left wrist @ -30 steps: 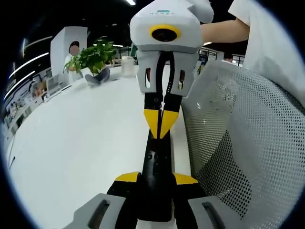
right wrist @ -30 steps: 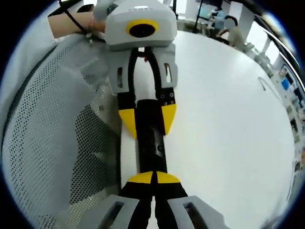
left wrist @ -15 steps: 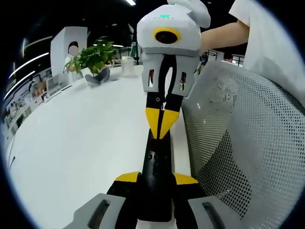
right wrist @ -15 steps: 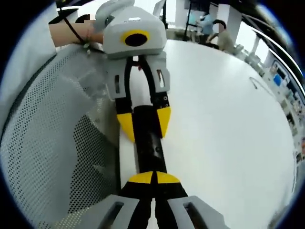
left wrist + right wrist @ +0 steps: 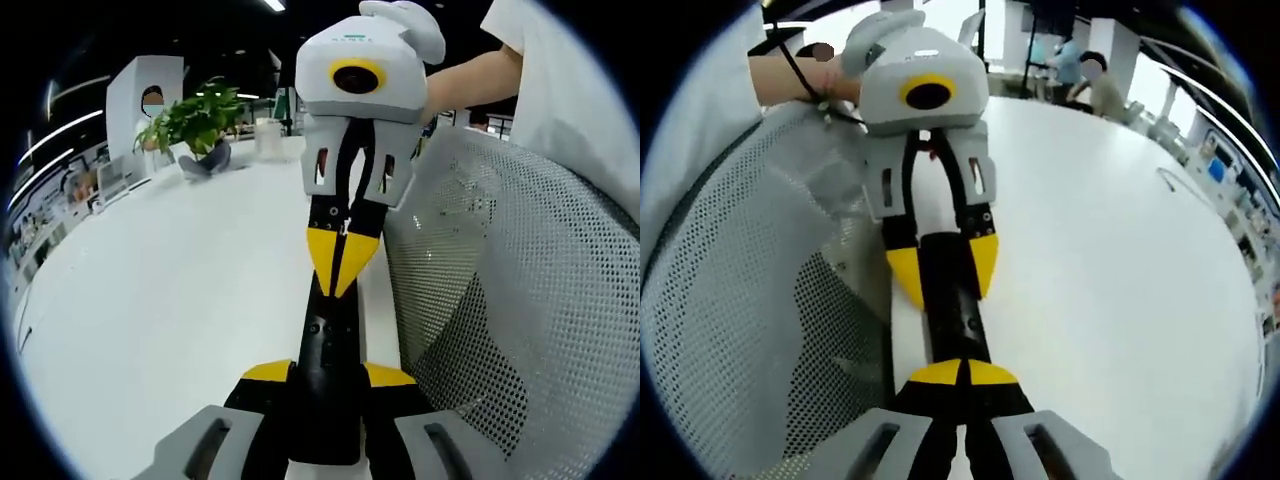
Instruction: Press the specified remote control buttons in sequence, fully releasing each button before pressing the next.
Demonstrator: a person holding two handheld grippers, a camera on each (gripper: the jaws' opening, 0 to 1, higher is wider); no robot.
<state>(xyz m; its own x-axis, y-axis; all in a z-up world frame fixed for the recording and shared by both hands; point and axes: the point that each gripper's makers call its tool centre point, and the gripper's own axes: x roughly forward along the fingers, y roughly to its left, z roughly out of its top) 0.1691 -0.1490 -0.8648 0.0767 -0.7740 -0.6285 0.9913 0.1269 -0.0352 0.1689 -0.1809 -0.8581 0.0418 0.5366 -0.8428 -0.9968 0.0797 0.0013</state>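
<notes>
White desk [image 5: 170, 300] | remote control [image 5: 328, 345] clamped at its near end in left claw [image 5: 328, 372], lifted over desk edge beside mesh chair back [image 5: 520, 300] | right claw [image 5: 962, 372] clenched, tips on remote | advice: push straight down, lift fully clear before next button.

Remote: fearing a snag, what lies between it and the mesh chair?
A narrow bare strip of white table, seen in the left gripper view between the remote and the chair.
</notes>
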